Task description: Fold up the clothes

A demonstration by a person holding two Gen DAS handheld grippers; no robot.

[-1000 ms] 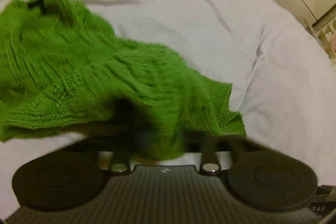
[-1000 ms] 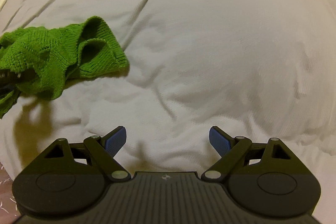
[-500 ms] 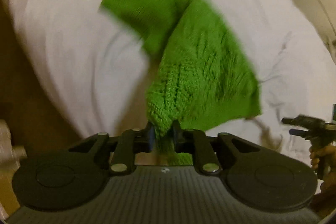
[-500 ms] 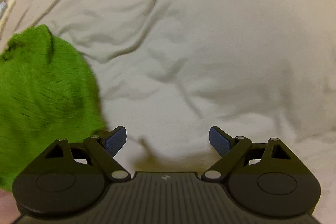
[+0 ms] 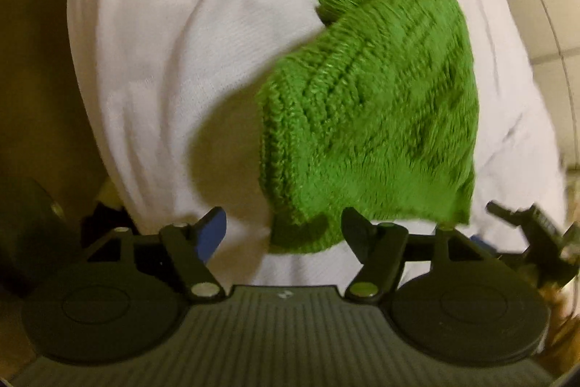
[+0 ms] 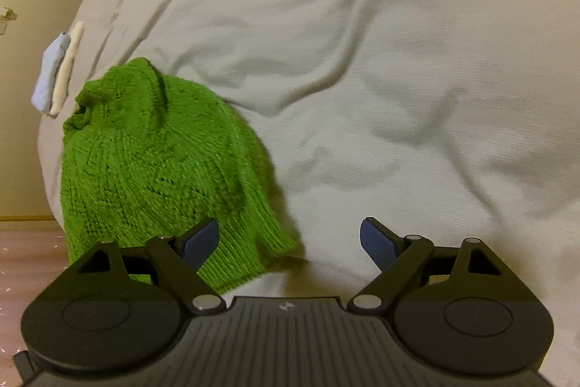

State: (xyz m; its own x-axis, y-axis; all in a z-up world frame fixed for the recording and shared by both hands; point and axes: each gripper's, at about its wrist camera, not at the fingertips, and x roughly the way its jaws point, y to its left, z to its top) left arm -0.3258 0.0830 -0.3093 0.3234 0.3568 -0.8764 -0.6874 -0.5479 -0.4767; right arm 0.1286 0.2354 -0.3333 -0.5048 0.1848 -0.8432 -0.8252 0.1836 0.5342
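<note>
Barely begun: we see the bright green knitted sweater (image 6: 159,165) lying bunched and unfolded at the near edge of the white quilted bed (image 6: 398,78). Our left gripper (image 5: 282,227) is opening, the hem between its jaws but free of the pads. Our right gripper (image 6: 290,242) hangs wide and empty beside it. Spreading and every fold remain, we judge. No containers appear.

Left hand-held gripper (image 5: 282,231) opening, apparently releasing green sweater (image 5: 369,118).
</note>
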